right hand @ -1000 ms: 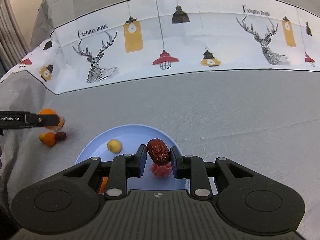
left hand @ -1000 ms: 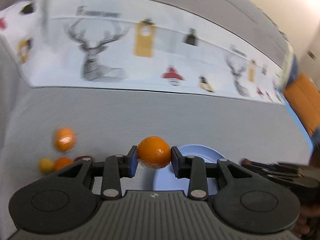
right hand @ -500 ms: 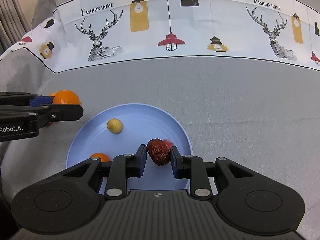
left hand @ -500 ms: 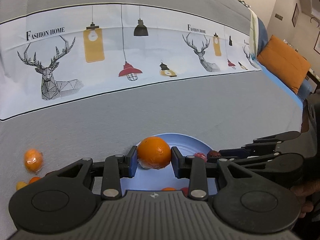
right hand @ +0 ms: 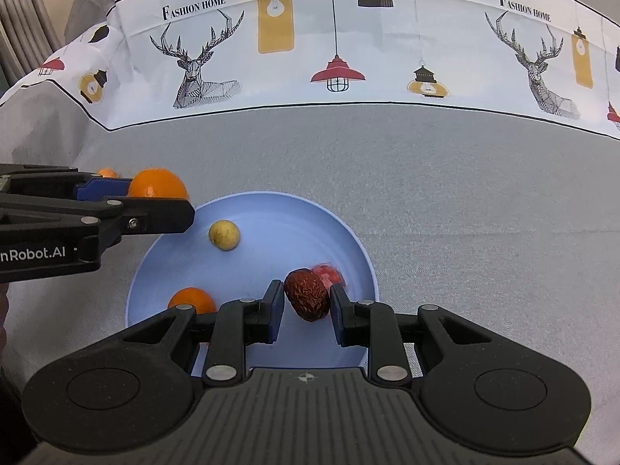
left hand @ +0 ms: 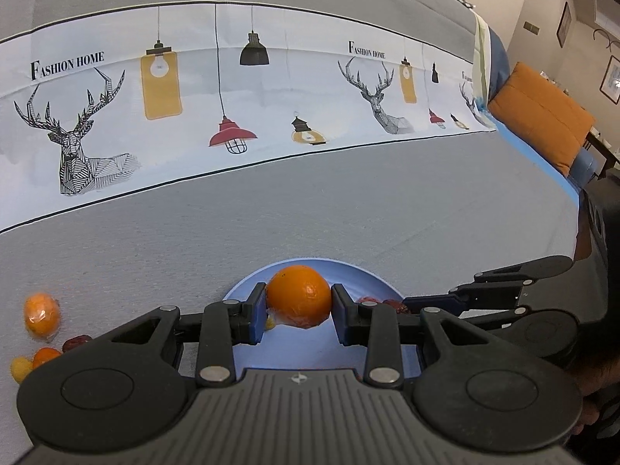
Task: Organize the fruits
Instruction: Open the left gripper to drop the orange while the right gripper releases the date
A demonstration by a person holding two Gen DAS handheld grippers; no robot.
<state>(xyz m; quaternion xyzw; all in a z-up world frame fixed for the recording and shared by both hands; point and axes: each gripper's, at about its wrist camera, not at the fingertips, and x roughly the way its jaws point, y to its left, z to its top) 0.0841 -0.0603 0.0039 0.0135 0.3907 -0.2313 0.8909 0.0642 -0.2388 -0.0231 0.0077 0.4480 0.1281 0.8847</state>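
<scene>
Through my left wrist camera, my left gripper (left hand: 298, 304) sits at lower centre, its blue pads pinching a plastic-wrapped orange (left hand: 298, 295) from both sides. The orange hangs over the near left part of a light blue plate (left hand: 364, 277), whose rim curves just behind it. At the right of the frame my right gripper (left hand: 403, 306) reaches in from the side, with a dark red fruit at its tips that I can barely make out. In the lower left corner, on the grey tablecloth (left hand: 310, 209), lie another wrapped orange (left hand: 42, 314), a red date (left hand: 75, 343), a small orange fruit (left hand: 45, 355) and a small yellow fruit (left hand: 20, 366), close together and well apart from the plate. A white band printed with deer and lamps (left hand: 232, 89) crosses the upper half of the frame.

Through my right wrist camera, my right gripper (right hand: 306, 302) at lower centre is pressed together on a wrinkled dried red date (right hand: 306, 299), held over the plate (right hand: 271, 209). Just behind the date, on the plate, lies a red wrapped piece (right hand: 329, 273). A small yellow round fruit (right hand: 224, 235) rests in the plate's upper left part, and a small orange (right hand: 192, 300) at its lower left, partly hidden by my gripper's finger. From the left edge my left gripper (right hand: 155, 201) comes in, carrying the orange (right hand: 157, 183) above the plate's upper left rim.
</scene>
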